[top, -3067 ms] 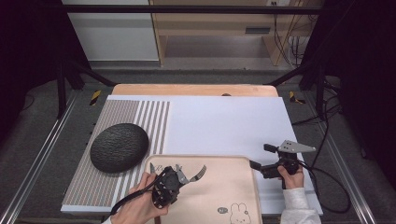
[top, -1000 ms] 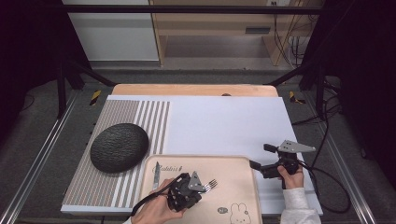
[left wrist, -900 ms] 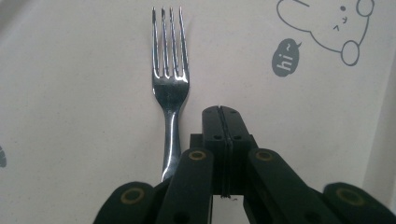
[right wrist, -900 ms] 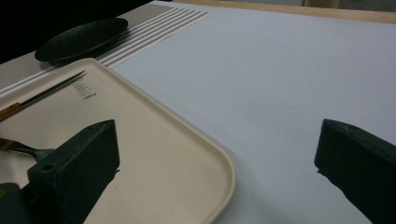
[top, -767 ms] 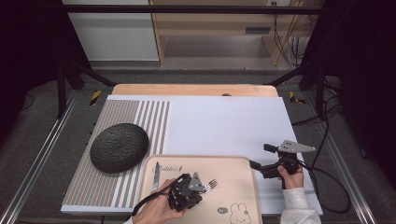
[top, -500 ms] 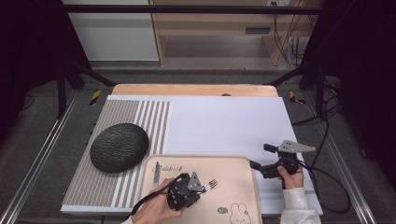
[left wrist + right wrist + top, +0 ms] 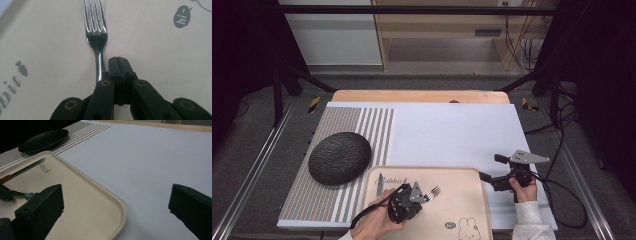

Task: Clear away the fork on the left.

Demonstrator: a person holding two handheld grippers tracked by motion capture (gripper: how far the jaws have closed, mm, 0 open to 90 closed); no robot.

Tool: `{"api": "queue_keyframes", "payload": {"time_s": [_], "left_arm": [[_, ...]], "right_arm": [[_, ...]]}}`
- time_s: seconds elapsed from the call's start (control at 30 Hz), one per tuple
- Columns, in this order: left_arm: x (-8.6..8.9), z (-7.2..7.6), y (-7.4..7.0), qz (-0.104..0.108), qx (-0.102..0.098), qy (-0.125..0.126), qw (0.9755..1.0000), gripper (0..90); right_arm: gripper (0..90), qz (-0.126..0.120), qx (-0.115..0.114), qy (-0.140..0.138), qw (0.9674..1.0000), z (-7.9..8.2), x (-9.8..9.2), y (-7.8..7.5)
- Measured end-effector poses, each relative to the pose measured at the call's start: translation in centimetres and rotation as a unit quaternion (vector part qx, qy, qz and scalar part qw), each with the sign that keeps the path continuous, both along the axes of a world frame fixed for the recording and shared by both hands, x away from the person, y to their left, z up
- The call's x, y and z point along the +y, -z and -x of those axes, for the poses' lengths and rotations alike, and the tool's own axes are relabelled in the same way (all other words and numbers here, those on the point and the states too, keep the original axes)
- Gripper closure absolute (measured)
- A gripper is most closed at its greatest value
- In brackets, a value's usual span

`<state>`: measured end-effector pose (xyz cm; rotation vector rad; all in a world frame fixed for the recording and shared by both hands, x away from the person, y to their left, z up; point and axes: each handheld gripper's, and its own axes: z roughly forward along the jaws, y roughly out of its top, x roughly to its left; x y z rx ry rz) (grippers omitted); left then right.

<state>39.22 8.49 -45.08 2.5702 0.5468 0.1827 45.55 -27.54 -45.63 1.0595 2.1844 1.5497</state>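
Left gripper view: the left gripper (image 7: 119,65) has its jaws pressed together, gripping nothing; the fork (image 7: 96,37) lies on the tray (image 7: 155,50) just at its nine o'clock, tines toward twelve; the right gripper (image 7: 488,168), at the tray's three o'clock, gapes wide and empty.

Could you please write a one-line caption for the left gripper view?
Left tool shut, its jaws pressed together beside the handle of a fork lying on a beige tray.
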Motion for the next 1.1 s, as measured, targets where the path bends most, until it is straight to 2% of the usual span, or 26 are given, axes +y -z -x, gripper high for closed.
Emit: {"api": "queue_keyframes", "payload": {"time_s": [0.3,0.7,1.1], "left_arm": [[1.0,-0.6,-0.1,0.005,-0.011,-0.023,0.9997,90.0],[2.2,-0.9,-0.1,-0.007,-0.026,-0.045,0.9986,90.0],[3.2,-1.0,0.1,-0.010,-0.028,-0.058,0.9979,90.0]], "right_arm": [[0.3,0.001,0.000,0.000,1.0000,0.0,0.0,0.0],[0.3,0.000,0.000,0.001,1.0000,0.0,0.0,0.0],[0.3,0.002,0.001,0.001,1.0000,0.0,0.0,0.0]]}}
